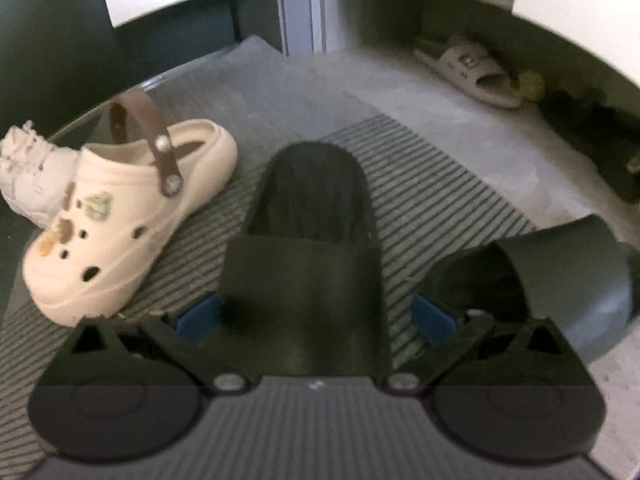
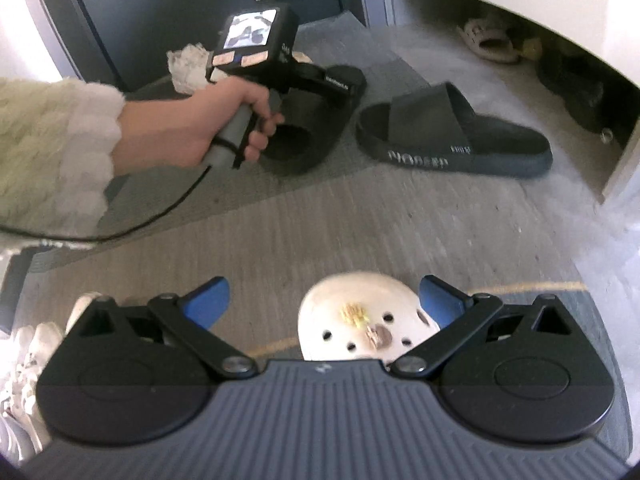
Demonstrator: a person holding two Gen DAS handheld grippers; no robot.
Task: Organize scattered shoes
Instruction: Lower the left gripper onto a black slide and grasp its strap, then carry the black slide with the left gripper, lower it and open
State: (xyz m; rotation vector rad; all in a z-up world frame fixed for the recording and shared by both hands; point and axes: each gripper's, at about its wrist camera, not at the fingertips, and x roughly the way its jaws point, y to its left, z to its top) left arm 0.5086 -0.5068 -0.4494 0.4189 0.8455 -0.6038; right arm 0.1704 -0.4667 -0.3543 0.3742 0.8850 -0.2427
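Observation:
In the left wrist view my left gripper [image 1: 315,319] is open, its blue fingers on either side of a black slide sandal [image 1: 308,208] that lies on a striped mat; a small gap shows at the right finger. The matching black slide [image 1: 560,280] lies just to the right. A cream clog with charms and a brown strap [image 1: 120,216] stands to the left. In the right wrist view my right gripper [image 2: 326,302] is open around the toe of a second cream clog [image 2: 360,320], nearer the right finger. A hand [image 2: 192,124] holds the left gripper over the far black slide [image 2: 320,112].
A beige slide [image 1: 468,72] and dark shoes [image 2: 572,84] sit under a low white cabinet at the back right. A white sneaker [image 1: 28,172] lies behind the clog. Another white sneaker [image 2: 24,360] shows at the lower left. A cable [image 2: 160,220] trails over the floor.

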